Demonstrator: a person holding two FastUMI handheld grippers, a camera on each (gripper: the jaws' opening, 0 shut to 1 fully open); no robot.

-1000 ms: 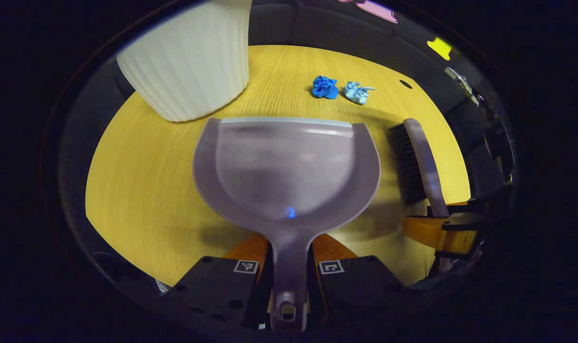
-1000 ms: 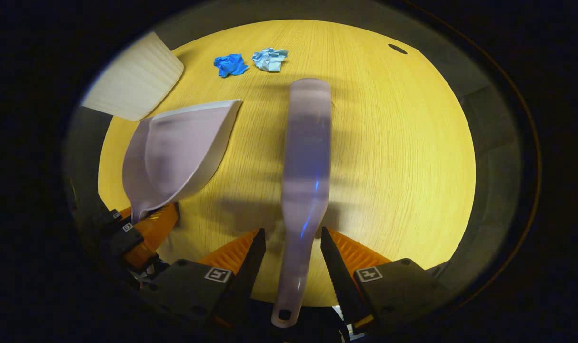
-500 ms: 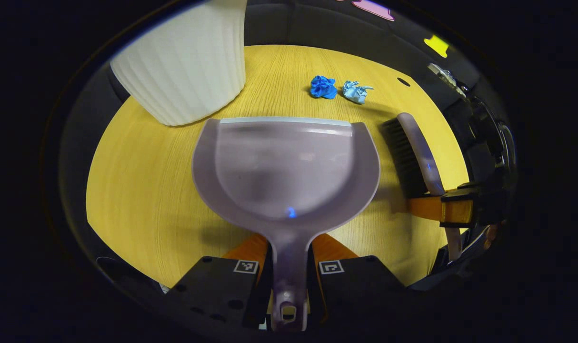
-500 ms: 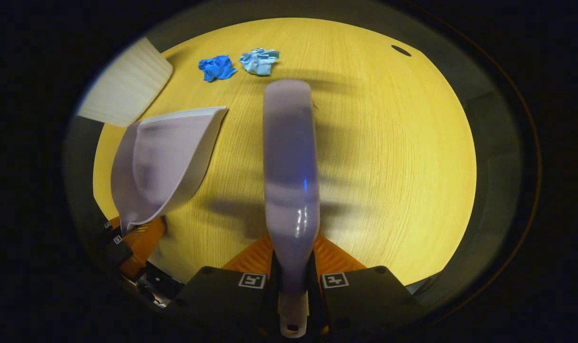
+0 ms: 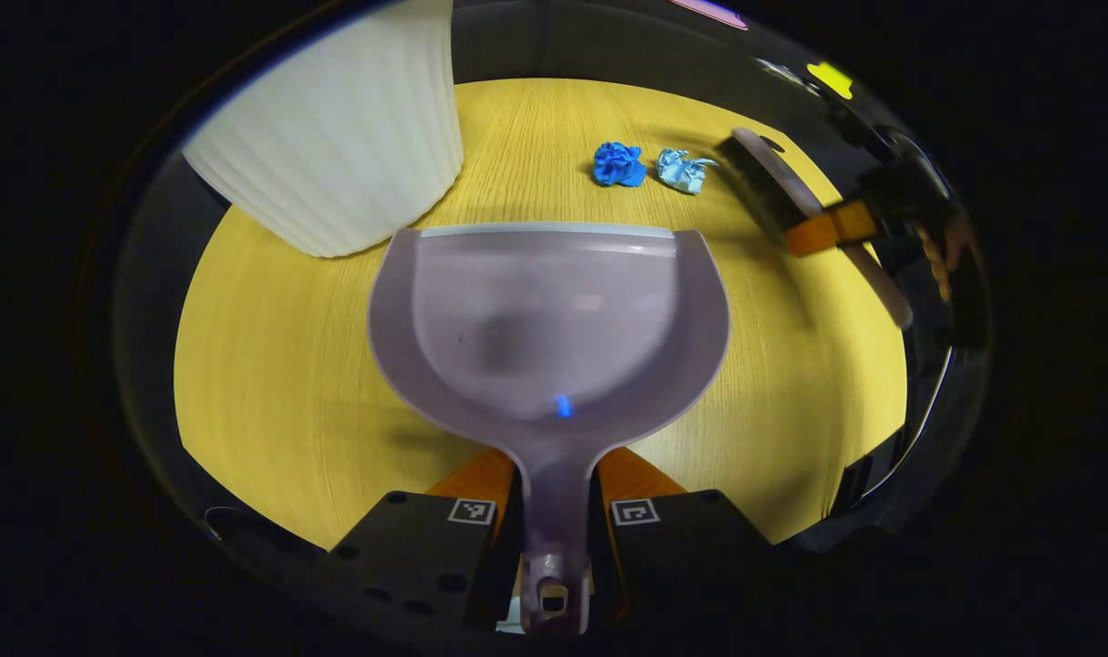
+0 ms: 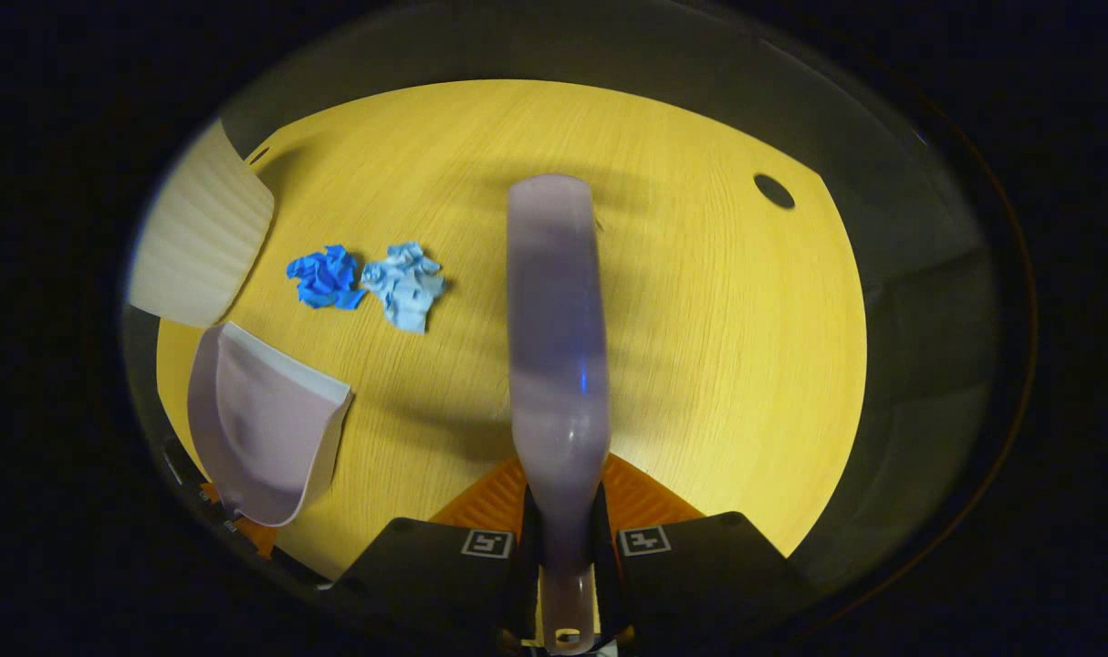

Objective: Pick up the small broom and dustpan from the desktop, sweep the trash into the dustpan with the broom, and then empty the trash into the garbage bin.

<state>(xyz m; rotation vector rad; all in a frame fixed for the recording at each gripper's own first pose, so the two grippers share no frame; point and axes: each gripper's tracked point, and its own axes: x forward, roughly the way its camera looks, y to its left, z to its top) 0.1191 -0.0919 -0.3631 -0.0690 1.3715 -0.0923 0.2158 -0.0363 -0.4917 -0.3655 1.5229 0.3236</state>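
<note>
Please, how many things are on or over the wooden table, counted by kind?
Crumpled paper balls: 2 (dark blue, light blue)
Translucent plastic dustpan: 1
Small broom with translucent handle: 1
White ribbed garbage bin: 1
Total: 5

Broom in our right gripper (image 6: 561, 547), above the desktop (image 6: 718, 347).
We clamp both fingers on the broom (image 6: 554, 328) handle; two crumpled papers (image 6: 371, 281) lie left, near the dustpan (image 6: 257, 424) and bin (image 6: 198, 242).
</note>
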